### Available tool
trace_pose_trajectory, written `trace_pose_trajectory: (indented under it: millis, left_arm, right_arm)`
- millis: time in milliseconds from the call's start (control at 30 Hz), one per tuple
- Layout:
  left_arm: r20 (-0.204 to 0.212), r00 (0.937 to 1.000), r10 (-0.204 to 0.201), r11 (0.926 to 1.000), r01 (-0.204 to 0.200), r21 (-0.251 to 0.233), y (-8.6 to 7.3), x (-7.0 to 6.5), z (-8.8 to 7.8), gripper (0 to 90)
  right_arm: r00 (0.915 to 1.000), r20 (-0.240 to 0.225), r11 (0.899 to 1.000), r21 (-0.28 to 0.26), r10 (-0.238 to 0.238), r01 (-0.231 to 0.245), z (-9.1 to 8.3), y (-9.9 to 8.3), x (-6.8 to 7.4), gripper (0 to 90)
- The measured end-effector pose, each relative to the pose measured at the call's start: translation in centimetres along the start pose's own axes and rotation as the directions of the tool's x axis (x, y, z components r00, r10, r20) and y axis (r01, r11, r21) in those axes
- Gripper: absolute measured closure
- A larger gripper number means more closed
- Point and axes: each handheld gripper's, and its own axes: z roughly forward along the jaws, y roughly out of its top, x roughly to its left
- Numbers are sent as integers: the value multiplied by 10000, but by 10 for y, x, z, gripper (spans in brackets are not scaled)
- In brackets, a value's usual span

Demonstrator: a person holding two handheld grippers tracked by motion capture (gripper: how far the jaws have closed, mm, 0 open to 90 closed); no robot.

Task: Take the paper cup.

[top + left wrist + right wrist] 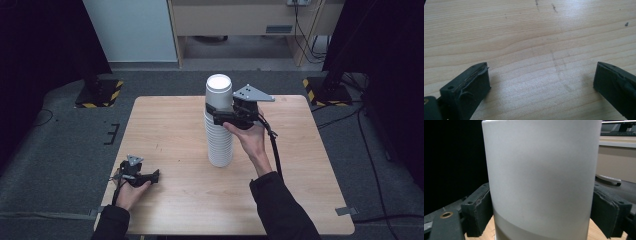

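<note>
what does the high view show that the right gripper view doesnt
High view: the whole stack of white cups upside down on the table, the left tool resting open near the table's front left, both forearms, the floor. Right gripper view: black pads pressed against the top cup's sides, close up. Both: right tool gripping that top cup.

One tall stack of white foam cups point(219, 127) at frame centre — individual cups too many to count. One wooden table point(170, 130). Two hand-held grippers — left point(151, 176), right point(214, 116).
</note>
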Motion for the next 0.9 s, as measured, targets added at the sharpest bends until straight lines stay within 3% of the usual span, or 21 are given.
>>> trace_pose_trajectory:
  millis: [133,233,400,767,900]
  left_arm:
    - [0,10000,-2,10000,2,-4,0,0,0,0]
    - [-2,10000,1,10000,-1,-1,0,0,0,0]
    - [-3,10000,1,10000,-1,0,0,0,0,0]
    - [0,10000,1,10000,-1,-1,0,0,0,0]
    - [-2,10000,2,10000,-2,0,0,0,0,0]
  right_arm:
    - [10000,-68,9997,-232,-16,15,-1,2,0,154]
    - [9996,-132,9986,-474,246,-252,-2,5,-1,154]
    - [9999,-96,9968,-798,47,-55,-5,14,1,156]
    - [9999,-46,9916,-1283,144,-149,-8,27,2,156]
    - [9987,-121,9865,-1555,504,-517,-12,30,-2,156]
